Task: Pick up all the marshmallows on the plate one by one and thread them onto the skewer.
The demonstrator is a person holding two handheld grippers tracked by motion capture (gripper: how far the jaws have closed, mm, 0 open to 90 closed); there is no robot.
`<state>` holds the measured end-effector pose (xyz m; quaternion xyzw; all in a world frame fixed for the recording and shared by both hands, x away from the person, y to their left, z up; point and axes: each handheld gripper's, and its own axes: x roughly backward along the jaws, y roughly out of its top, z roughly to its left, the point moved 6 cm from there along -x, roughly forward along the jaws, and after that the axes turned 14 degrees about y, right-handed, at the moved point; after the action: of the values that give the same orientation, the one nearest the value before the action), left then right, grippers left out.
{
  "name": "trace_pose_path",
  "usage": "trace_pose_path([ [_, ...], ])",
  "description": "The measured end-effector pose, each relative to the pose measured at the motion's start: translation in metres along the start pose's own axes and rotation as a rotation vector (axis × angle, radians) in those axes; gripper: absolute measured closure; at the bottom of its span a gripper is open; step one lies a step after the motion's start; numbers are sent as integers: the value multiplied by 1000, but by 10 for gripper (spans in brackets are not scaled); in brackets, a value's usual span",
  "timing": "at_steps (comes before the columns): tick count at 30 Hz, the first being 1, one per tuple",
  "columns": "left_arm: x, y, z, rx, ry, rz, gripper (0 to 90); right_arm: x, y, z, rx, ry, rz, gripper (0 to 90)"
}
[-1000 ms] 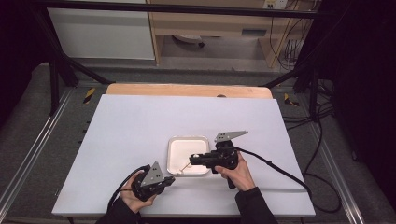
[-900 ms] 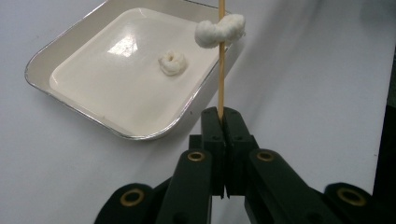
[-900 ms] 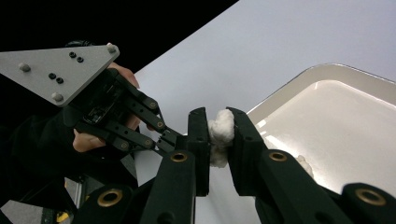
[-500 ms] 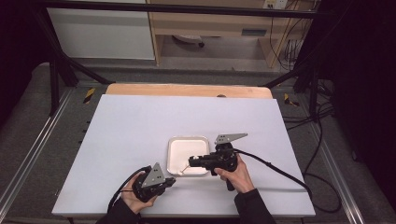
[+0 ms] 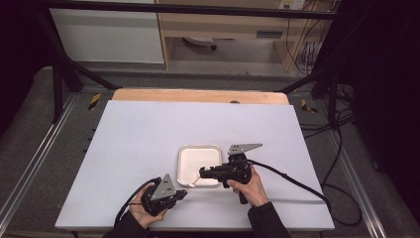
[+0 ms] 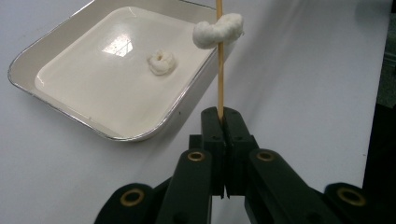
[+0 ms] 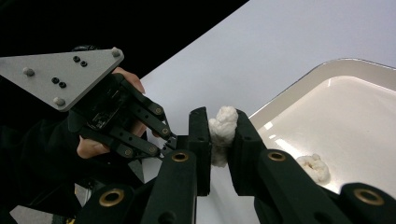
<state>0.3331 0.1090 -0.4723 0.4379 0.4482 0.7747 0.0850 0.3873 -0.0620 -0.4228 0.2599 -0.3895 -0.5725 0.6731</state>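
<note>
Beside tray (image 6: 56,105) with 1 white lump (image 6: 161,62), left gripper (image 6: 223,122) pinching skewer (image 6: 219,70), right gripper (image 7: 218,140) pinching skewered lump (image 7: 221,128).

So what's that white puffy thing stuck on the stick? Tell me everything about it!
The white puffy piece looks soft and lumpy, like a small marshmallow or a bit of dough, curled into a bent shape. A thin wooden skewer runs through it, and the left hand-held gripper holds that skewer upright. The right hand-held gripper squeezes the piece from both sides. It hangs just past the edge of the white tray, where another piece lies.
</note>
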Motion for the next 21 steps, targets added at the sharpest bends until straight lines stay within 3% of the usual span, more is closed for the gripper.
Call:
trace_pose_path([
  [21, -1, 0, -2, 5, -6, -1, 889, -4, -4, -1, -8, 17, -13, 816],
])
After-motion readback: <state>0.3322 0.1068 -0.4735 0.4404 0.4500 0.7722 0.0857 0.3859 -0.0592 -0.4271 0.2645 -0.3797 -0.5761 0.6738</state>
